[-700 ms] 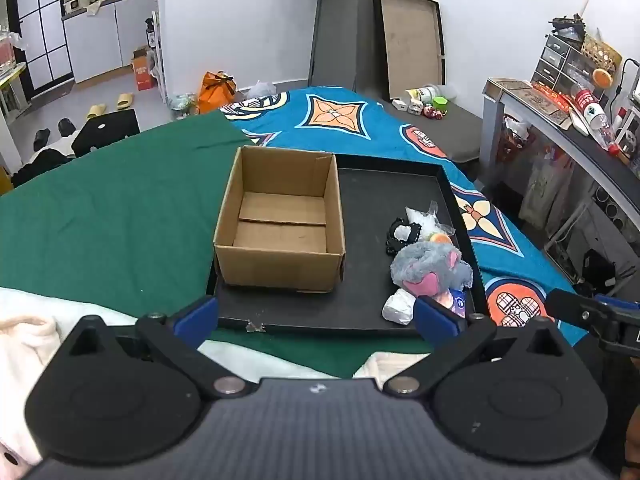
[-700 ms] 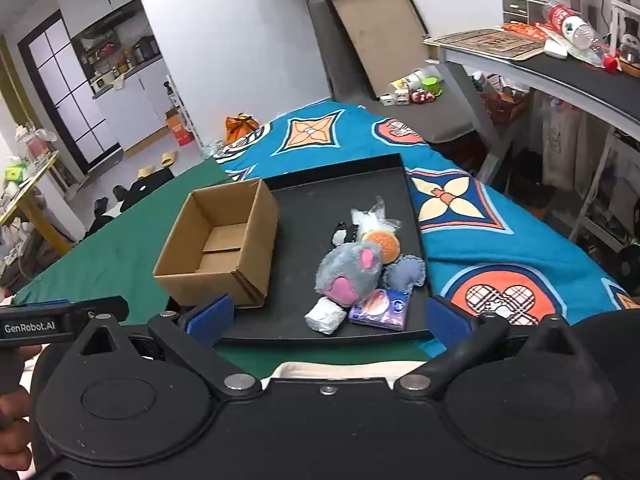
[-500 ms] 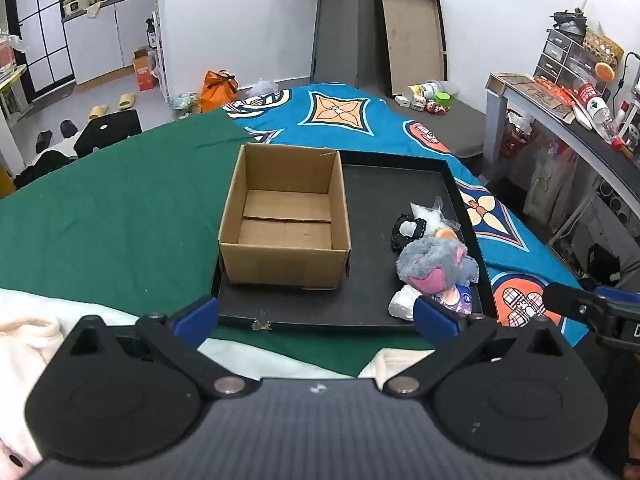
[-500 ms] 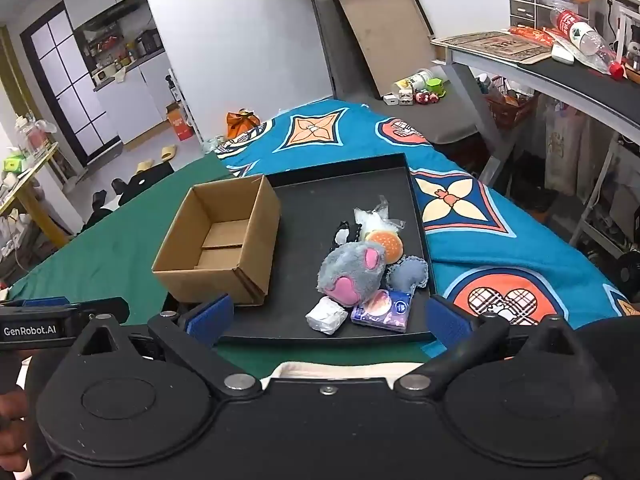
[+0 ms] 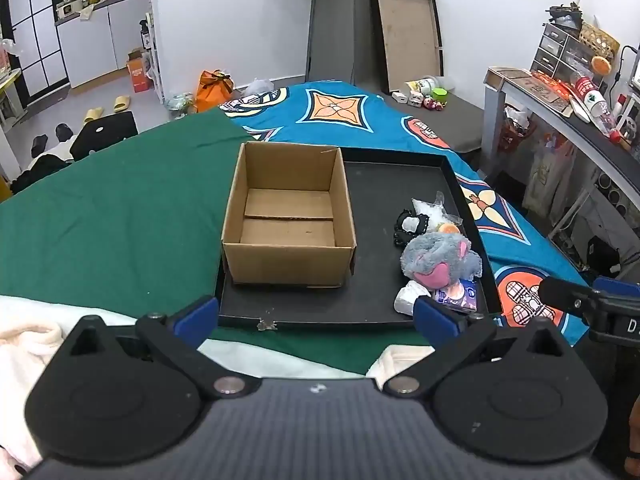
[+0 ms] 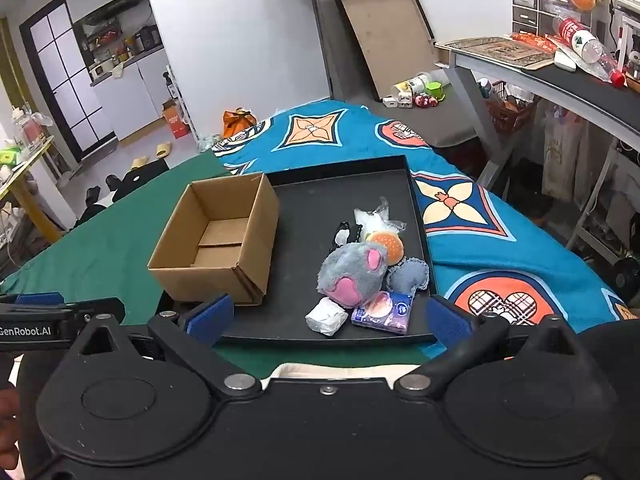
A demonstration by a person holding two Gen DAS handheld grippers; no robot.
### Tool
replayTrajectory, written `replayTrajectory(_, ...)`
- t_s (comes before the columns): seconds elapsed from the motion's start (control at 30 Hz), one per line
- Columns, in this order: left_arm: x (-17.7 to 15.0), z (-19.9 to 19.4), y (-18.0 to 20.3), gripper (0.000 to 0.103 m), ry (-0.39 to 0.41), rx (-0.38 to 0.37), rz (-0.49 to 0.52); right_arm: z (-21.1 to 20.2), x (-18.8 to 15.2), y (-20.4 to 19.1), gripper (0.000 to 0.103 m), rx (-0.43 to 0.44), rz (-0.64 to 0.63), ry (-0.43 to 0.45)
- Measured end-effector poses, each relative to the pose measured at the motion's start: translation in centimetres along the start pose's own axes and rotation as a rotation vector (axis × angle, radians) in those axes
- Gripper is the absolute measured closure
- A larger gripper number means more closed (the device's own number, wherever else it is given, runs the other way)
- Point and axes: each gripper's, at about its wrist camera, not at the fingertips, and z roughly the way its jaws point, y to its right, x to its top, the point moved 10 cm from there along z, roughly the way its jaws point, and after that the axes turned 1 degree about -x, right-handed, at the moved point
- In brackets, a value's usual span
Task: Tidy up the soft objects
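Observation:
An empty open cardboard box [image 5: 288,216] [image 6: 218,240] stands on the left of a black tray [image 5: 384,184] [image 6: 320,204]. On the tray's right lies a pile of soft things: a grey and pink plush mouse [image 5: 436,258] [image 6: 354,272], a burger toy [image 6: 386,245], a grey stuffed heart [image 6: 409,276], a white wad [image 6: 326,316], a purple tissue pack [image 6: 384,310], a clear bag [image 6: 376,218] and a black and white piece [image 5: 408,224]. My left gripper [image 5: 316,316] is open and empty, near the tray's front edge. My right gripper [image 6: 330,316] is open and empty, just before the pile.
The tray sits on a bed with a green cover [image 5: 100,220] and a blue patterned cover [image 6: 480,208]. A white fleece blanket [image 5: 24,344] lies at the near edge. A desk [image 6: 560,76] with clutter stands at the right.
Both grippers have drawn back slightly and risen a little; the tray and box sit a bit lower and farther in view. Nothing on the tray has moved.

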Motion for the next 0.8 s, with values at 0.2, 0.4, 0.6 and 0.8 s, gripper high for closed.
replayTrajectory(0.2, -0.15, -0.02, -0.21, 0.000, -0.002, -0.003, -0.002, 0.01, -0.24, -0.26, 0.000, -0.009, -0.004, 0.000)
replayTrajectory(0.4, -0.41, 0.00, -0.04, 0.000, -0.005, -0.007, 0.011, -0.07, -0.29, -0.18, 0.000, -0.021, -0.007, 0.002)
replayTrajectory(0.6, -0.67, -0.22, 0.14, 0.000, -0.002, -0.012, 0.014, -0.30, -0.61, -0.05, 0.000, -0.033, -0.010, 0.001)
replayTrajectory(0.8, -0.59, -0.68, 0.35, 0.000, 0.000, -0.016, 0.025, -0.49, -0.73, 0.19, 0.000, -0.042, -0.025, 0.000)
